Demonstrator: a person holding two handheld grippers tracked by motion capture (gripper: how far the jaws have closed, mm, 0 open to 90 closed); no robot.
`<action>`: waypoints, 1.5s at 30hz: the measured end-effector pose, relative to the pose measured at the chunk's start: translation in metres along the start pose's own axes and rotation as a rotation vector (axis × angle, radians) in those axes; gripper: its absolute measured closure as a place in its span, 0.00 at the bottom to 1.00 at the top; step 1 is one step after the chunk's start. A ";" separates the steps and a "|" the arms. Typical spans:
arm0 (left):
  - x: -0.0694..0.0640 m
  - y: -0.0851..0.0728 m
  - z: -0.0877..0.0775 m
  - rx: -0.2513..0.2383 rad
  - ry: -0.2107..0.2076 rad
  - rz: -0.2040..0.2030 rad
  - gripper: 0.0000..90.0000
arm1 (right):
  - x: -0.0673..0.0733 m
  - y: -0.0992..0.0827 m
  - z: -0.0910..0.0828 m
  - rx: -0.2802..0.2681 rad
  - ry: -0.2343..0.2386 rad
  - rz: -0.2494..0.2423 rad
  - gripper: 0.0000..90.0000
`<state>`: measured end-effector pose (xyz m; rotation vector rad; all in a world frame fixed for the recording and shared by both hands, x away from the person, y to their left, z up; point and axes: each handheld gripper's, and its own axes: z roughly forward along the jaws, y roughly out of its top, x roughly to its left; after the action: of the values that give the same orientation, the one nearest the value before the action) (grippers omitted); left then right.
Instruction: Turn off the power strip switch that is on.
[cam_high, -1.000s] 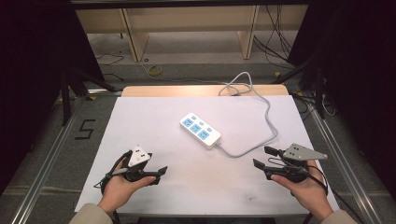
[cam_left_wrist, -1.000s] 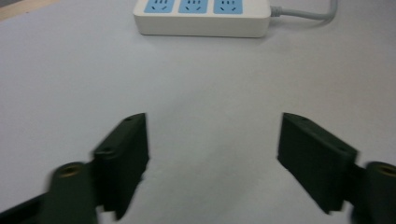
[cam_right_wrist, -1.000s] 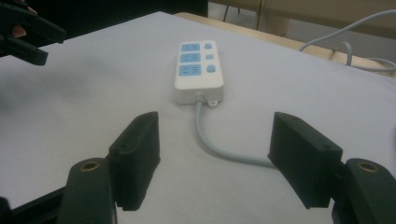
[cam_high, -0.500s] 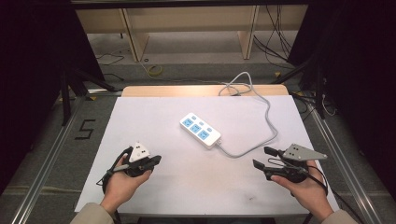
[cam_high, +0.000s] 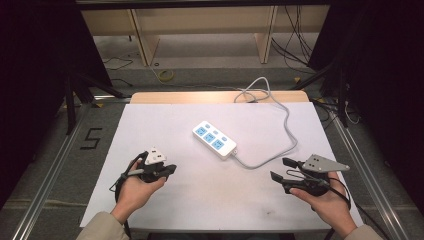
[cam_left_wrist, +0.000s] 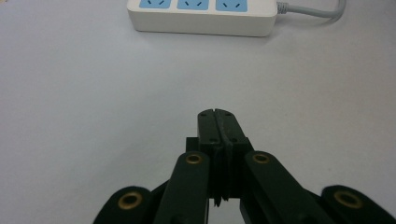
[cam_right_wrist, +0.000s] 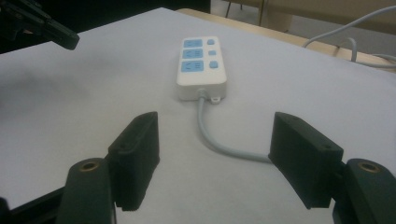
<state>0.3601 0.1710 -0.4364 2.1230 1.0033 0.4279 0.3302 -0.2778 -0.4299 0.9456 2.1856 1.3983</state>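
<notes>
Power strip (cam_high: 214, 139): in the left gripper view its far edge is cut off by the top of the frame, so just the lower parts of three blue sockets show; its grey cable (cam_high: 280, 130) leaves that view at the upper right. In the high view the cable's far end runs off the back edge of the table (cam_high: 165, 205) and is lost among other cords on the floor. The small marks on the strip's buttons are too fine to read. Left gripper (cam_high: 170, 170): jaws fully closed, pads pressed flat together, nothing between them; they have just been closing. The strip lies well ahead of these jaws, apart from them, on bare white table. Right gripper (cam_high: 281, 169): jaws stand wide open, empty. In the right gripper view the strip lies ahead between the two jaw lines, its cable end toward the camera, and the cable curves toward the right-hand jaw and passes behind it; contact there cannot be told.
</notes>
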 end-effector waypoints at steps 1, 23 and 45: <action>0.000 0.000 0.000 0.000 0.000 0.000 1.00 | 0.000 0.000 0.000 0.000 0.001 0.000 0.37; 0.005 0.036 0.012 0.032 -0.015 0.009 1.00 | 0.000 -0.001 0.001 0.010 0.009 0.008 0.37; 0.003 0.070 0.030 0.038 -0.031 0.028 1.00 | 0.001 -0.002 0.003 0.019 0.020 0.005 0.35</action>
<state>0.4159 0.1295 -0.4051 2.1736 0.9726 0.3911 0.3303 -0.2755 -0.4329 0.9476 2.2161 1.3978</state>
